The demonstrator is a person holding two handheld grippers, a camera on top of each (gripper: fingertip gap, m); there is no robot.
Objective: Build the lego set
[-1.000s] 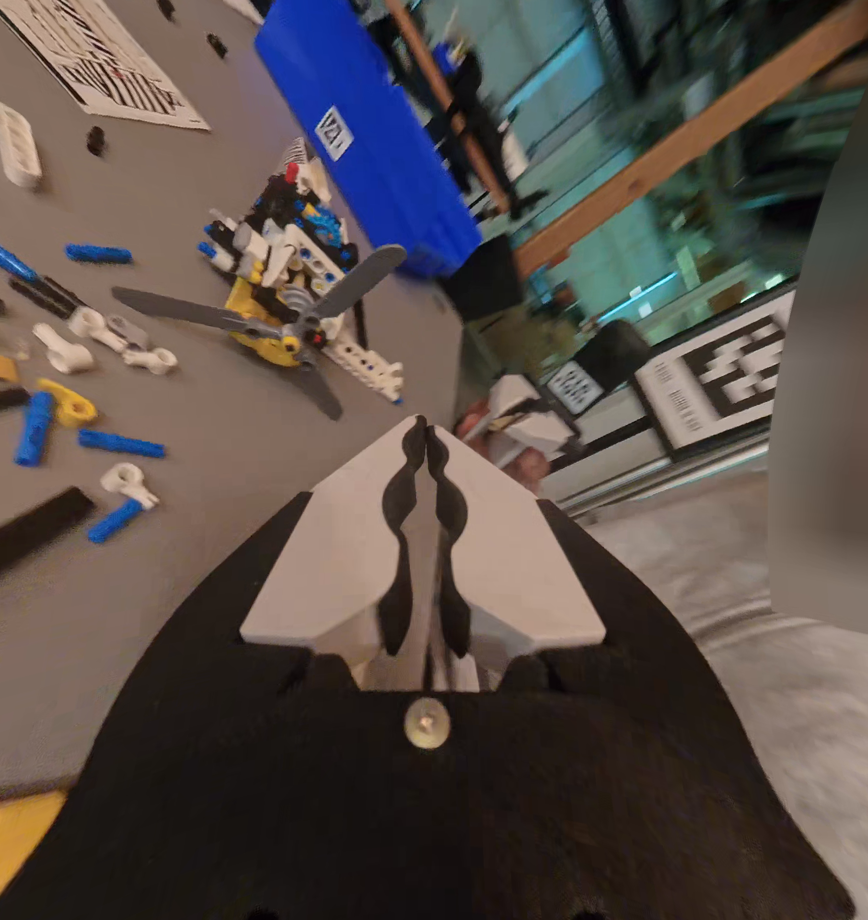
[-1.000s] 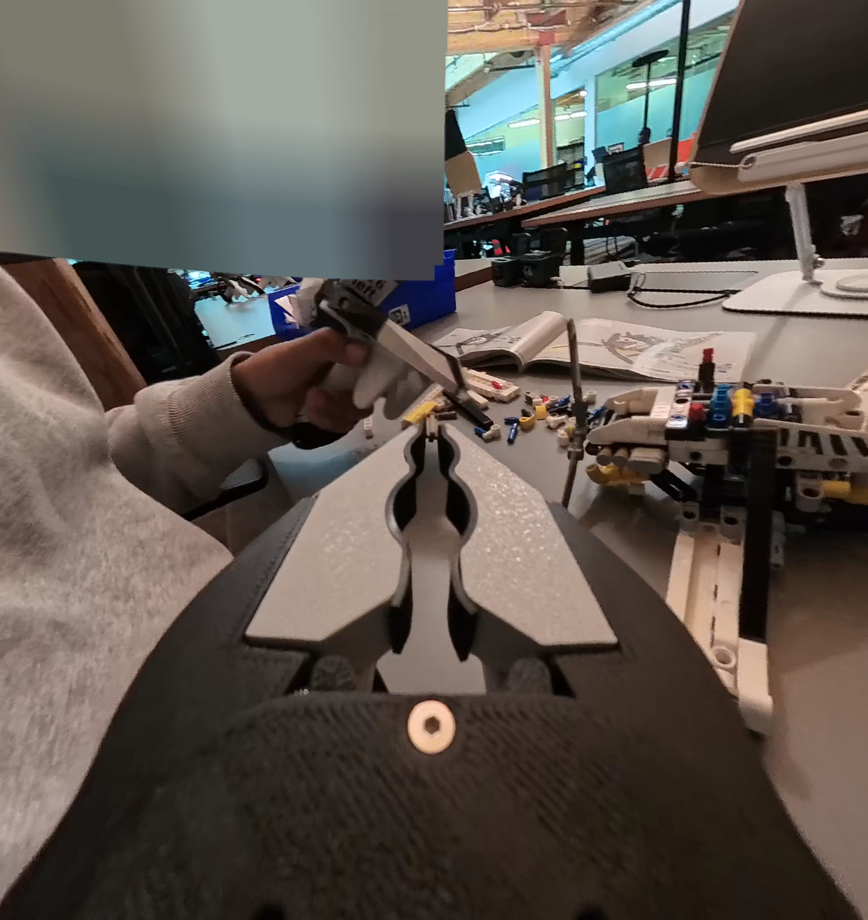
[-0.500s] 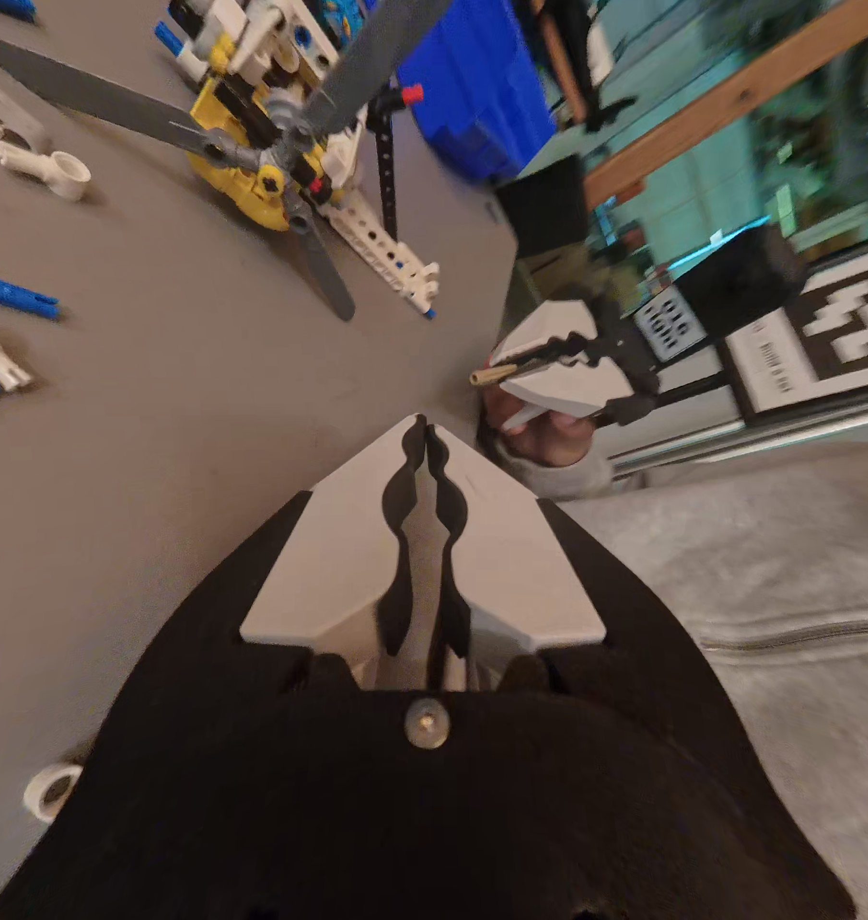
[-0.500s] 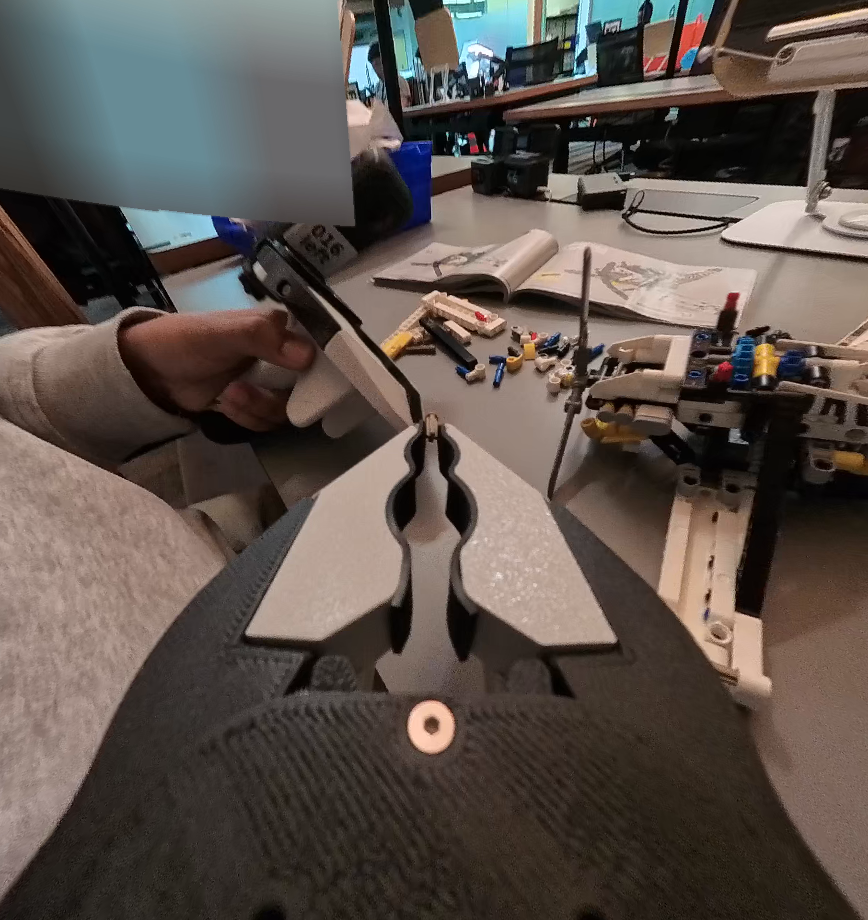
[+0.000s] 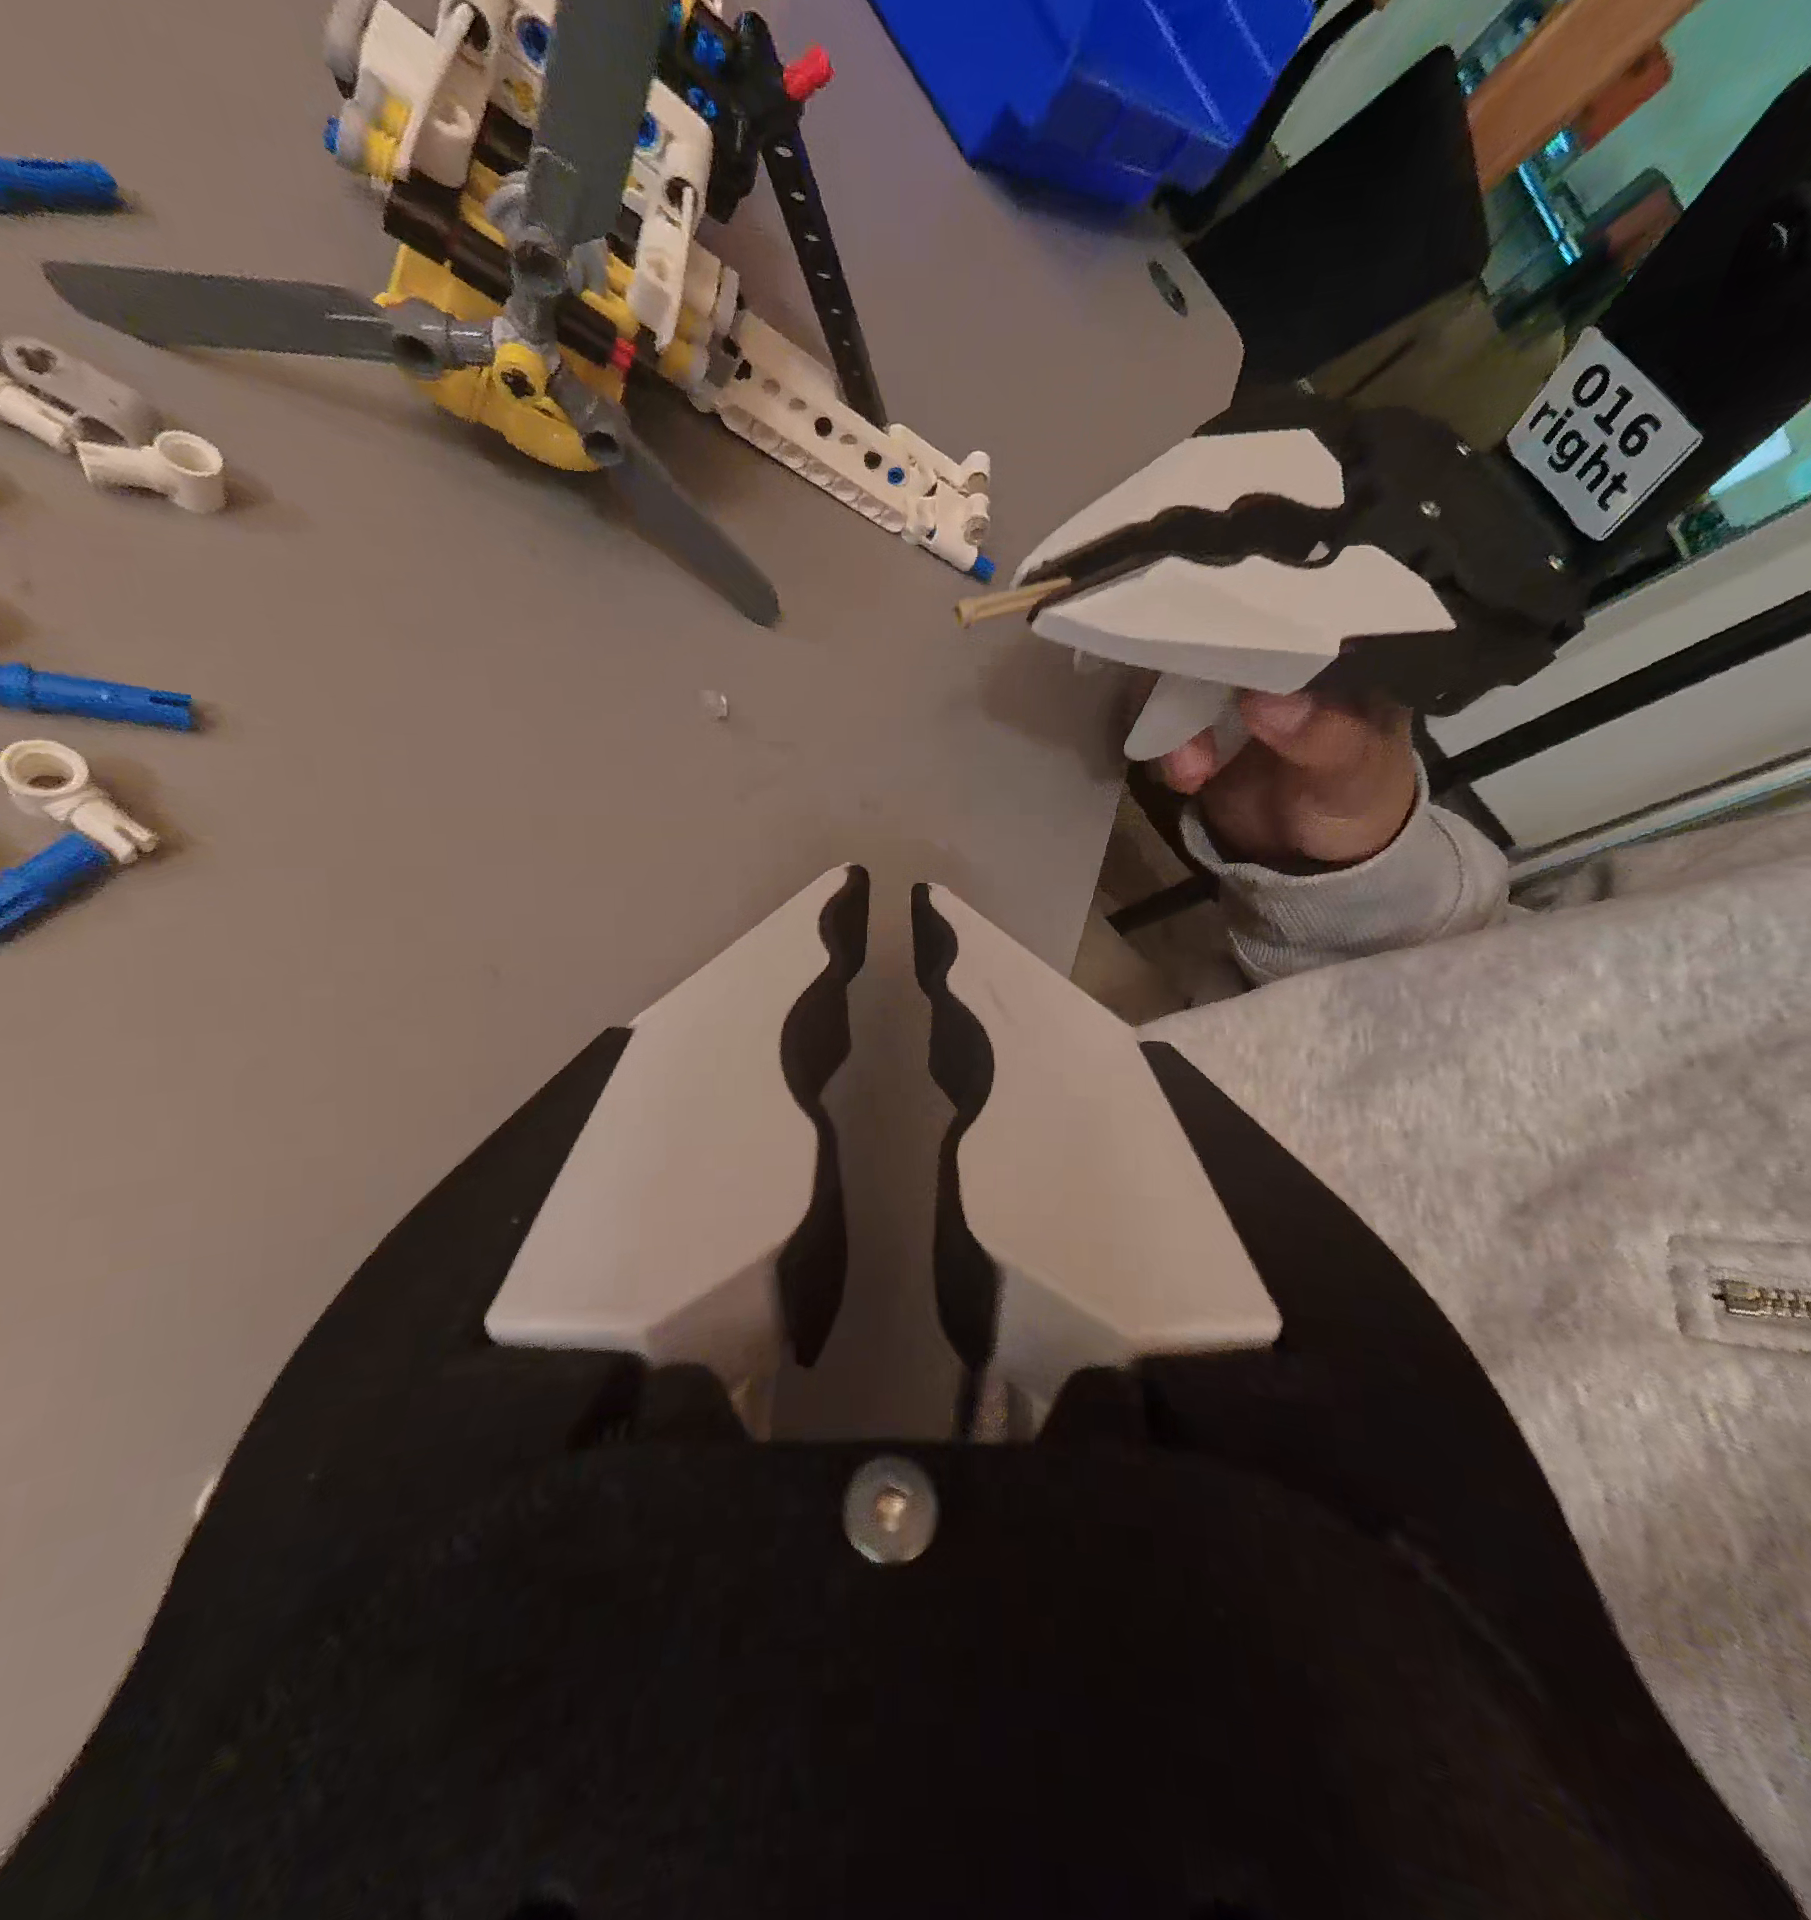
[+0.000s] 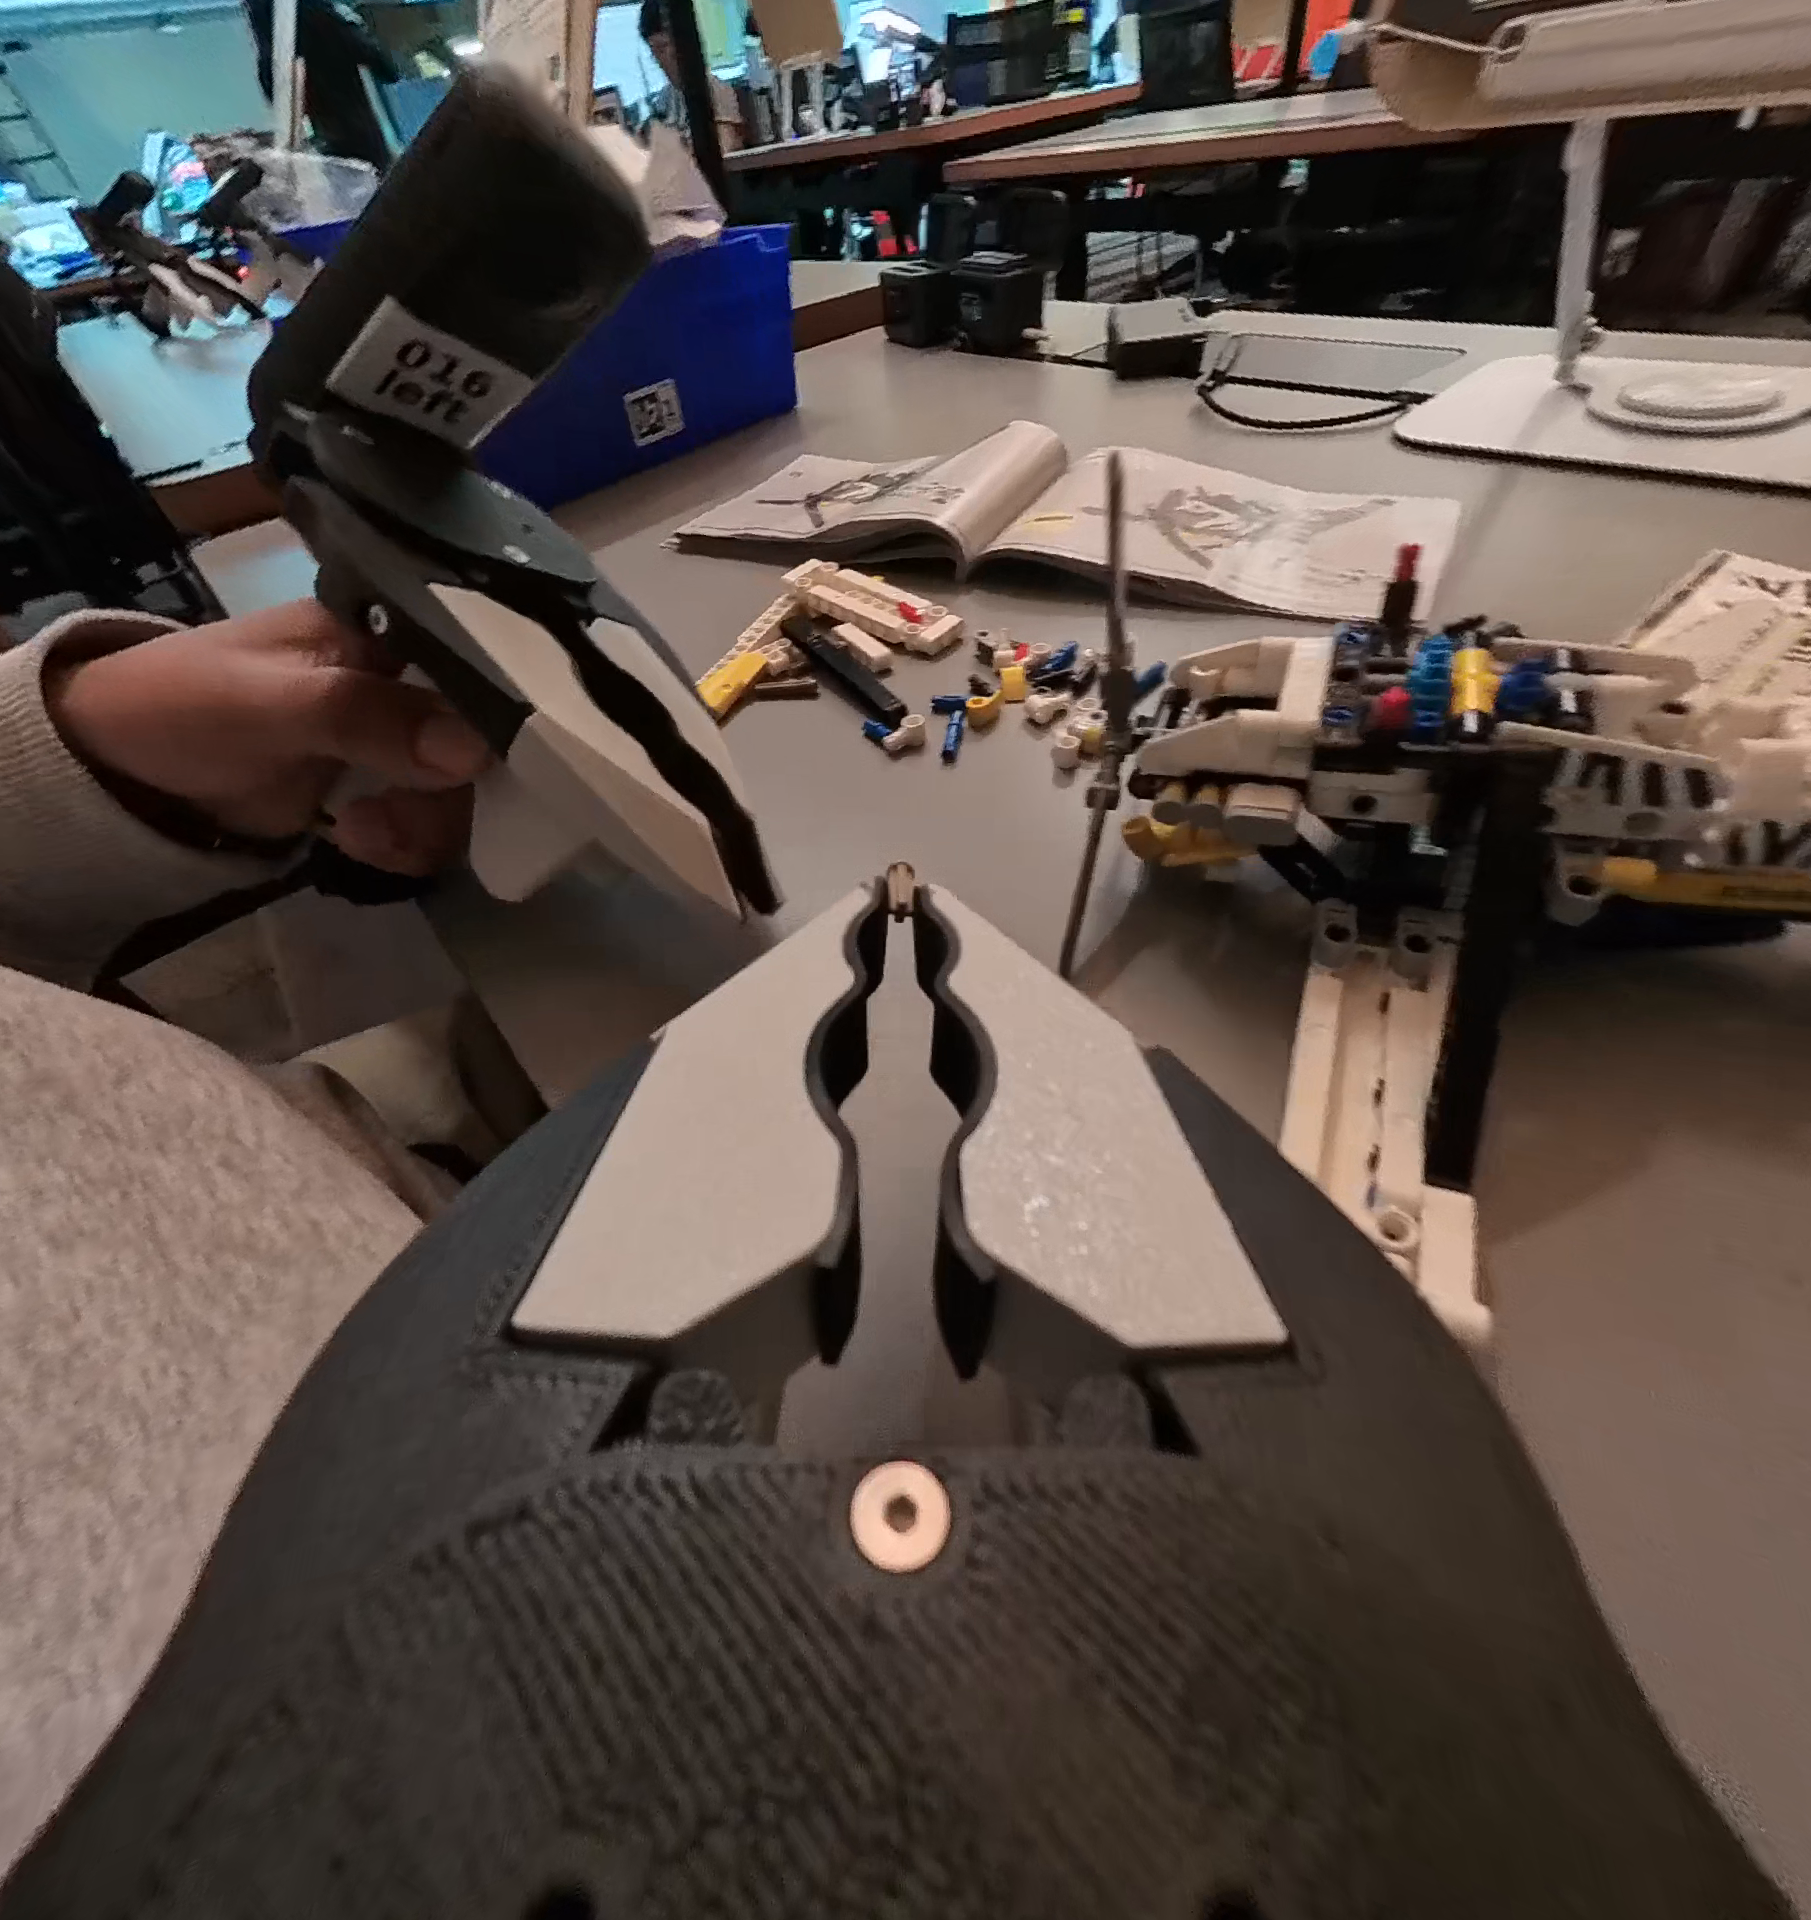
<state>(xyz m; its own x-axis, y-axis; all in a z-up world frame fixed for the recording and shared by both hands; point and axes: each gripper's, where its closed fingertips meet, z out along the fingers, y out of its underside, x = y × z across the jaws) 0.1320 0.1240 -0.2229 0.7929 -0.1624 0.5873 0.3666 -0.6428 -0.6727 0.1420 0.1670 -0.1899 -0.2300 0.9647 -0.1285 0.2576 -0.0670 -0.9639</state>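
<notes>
The part-built lego helicopter (image 5: 568,260), white, yellow and black with grey rotor blades, stands on the grey table at upper left; it also shows at the right of the right wrist view (image 6: 1400,748). My right gripper (image 6: 899,888) is shut on a small tan pin (image 6: 899,876); in the left wrist view it (image 5: 1036,608) hangs over the table edge with the pin (image 5: 1005,603) pointing at the model. My left gripper (image 5: 888,881) is slightly open and empty, low over the table; in the right wrist view it (image 6: 755,896) is just left of the pin.
Loose blue pins (image 5: 59,696) and white connectors (image 5: 80,800) lie at left. A parts pile (image 6: 984,696) and an open instruction booklet (image 6: 1036,509) lie beyond. A blue bin (image 6: 672,353) and a monitor stand (image 6: 1659,405) sit at the back. The table edge (image 5: 1129,748) is near. The left gripper's tips are roughly 6 cm from the right gripper's.
Both grippers have come closer together near the table's edge. My left gripper's jaws, shut before, have parted a little. The right gripper still holds the tan pin.
</notes>
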